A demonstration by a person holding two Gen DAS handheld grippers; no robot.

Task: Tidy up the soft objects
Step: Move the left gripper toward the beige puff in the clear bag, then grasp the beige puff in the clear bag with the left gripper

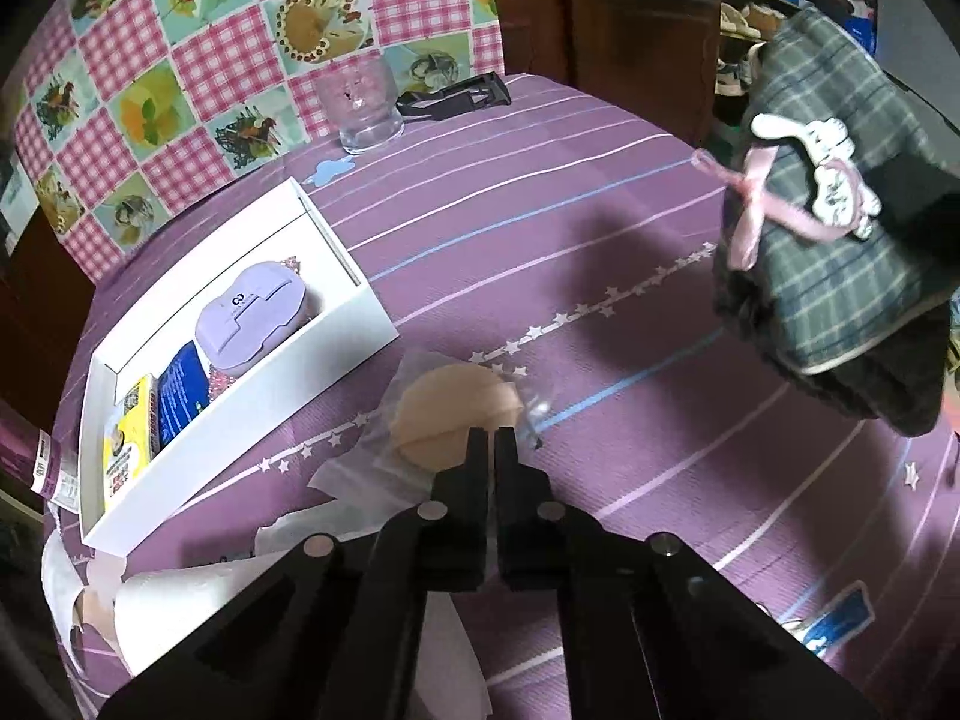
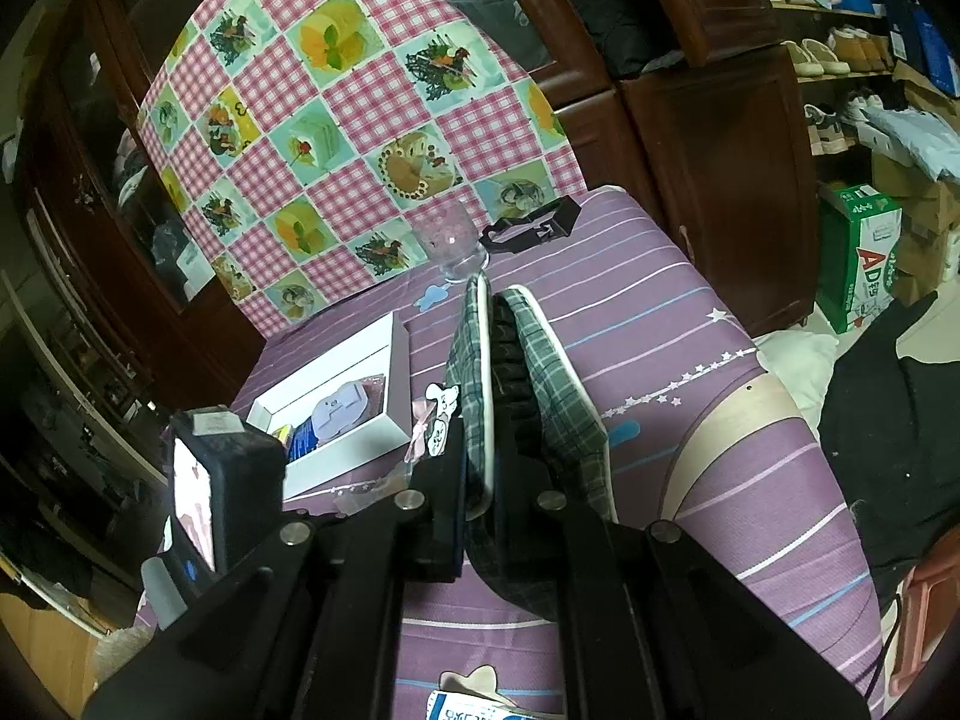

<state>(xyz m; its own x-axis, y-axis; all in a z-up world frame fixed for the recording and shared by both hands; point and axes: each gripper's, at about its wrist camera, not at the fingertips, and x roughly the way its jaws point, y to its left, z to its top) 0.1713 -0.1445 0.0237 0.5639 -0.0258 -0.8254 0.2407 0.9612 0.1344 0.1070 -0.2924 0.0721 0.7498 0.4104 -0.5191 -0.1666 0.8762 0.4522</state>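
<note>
A round beige puff [image 1: 456, 414] in a clear wrapper lies on the purple striped cloth [image 1: 600, 276], just right of the white box. My left gripper [image 1: 491, 441] is shut at the puff's near edge, with the wrapper pinched between its fingertips. A grey plaid fleece-lined piece [image 1: 840, 276] with a white bunny charm [image 1: 834, 180] and a pink ribbon hangs above the table's right side. In the right wrist view the plaid piece [image 2: 558, 384] runs forward from my right gripper [image 2: 489, 468], which is shut on it.
A white box [image 1: 354, 348] holds a lilac case [image 1: 252, 318] and printed packets. A clear glass [image 1: 363, 108] and a black clip [image 1: 456, 97] stand at the back before a checked cloth. Crumpled white paper [image 1: 180, 600] lies near left. Wooden cabinets [image 2: 720, 180] stand behind.
</note>
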